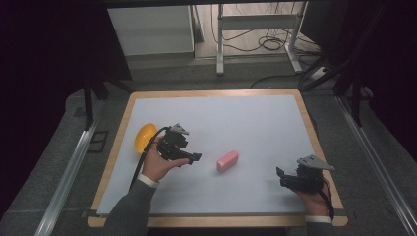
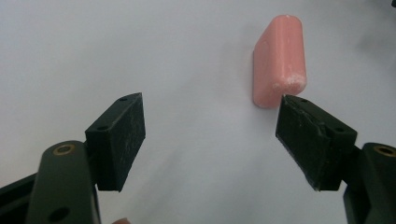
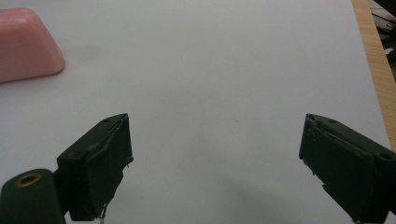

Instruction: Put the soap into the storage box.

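A pink soap-like block [image 1: 227, 161] lies flat near the middle of the white table sheet [image 1: 236, 123]. My left gripper [image 1: 195, 158] hovers just to its left, jaws open and empty; in the left gripper view [image 2: 210, 140] the pink block [image 2: 279, 60] lies just beyond the right jaw's tip. My right gripper [image 1: 280, 176] rests low at the right front of the table, open and empty. In the right gripper view [image 3: 215, 158] the block [image 3: 25, 44] sits at the upper left, well away from the jaws.
A yellow bowl-like object [image 1: 144, 137] lies at the left edge of the table, behind the left hand. The table's wooden rim [image 1: 314, 137] runs close to the right gripper. Beyond the table stand a white desk frame [image 1: 255, 29] and cables on the floor.
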The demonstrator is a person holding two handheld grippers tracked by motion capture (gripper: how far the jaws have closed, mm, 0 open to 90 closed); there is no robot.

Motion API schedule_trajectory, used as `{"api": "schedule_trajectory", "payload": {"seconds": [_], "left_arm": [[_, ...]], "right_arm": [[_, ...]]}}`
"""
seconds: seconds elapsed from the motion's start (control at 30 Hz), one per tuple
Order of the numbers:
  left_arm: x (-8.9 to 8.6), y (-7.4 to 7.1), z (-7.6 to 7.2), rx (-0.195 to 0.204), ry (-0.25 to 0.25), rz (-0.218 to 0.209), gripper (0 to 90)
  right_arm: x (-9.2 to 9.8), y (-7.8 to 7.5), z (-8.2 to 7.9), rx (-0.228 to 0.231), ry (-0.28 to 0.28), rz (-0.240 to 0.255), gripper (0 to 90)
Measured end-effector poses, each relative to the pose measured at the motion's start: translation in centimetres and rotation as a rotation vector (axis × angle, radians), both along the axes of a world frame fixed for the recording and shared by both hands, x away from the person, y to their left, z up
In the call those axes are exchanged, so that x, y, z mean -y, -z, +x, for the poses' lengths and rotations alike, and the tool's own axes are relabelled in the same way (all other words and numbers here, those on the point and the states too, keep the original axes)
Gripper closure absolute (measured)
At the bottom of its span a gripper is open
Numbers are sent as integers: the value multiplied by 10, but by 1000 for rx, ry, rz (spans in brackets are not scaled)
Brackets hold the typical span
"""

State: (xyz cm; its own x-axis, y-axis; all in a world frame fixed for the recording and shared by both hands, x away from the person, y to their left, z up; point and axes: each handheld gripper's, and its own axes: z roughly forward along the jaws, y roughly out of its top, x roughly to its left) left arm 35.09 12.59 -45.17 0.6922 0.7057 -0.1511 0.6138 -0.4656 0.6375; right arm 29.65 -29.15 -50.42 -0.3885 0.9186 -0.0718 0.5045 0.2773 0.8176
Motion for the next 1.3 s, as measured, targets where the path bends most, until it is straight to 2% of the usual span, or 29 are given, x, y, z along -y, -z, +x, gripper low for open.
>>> {"api": "schedule_trajectory", "payload": {"seconds": [0.6, 1.0, 1.3], "left_arm": [[24, -7, 10, -7, 43, 17, 242], [38, -6, 15, -21, 68, 32, 242], [56, -2, 19, -35, 101, 46, 241]], "right_arm": [[3, 1, 1, -3, 10, -1, 90], [2, 3, 2, -8, 11, 2, 90], [2, 3, 2, -10, 10, -1, 90]]}}
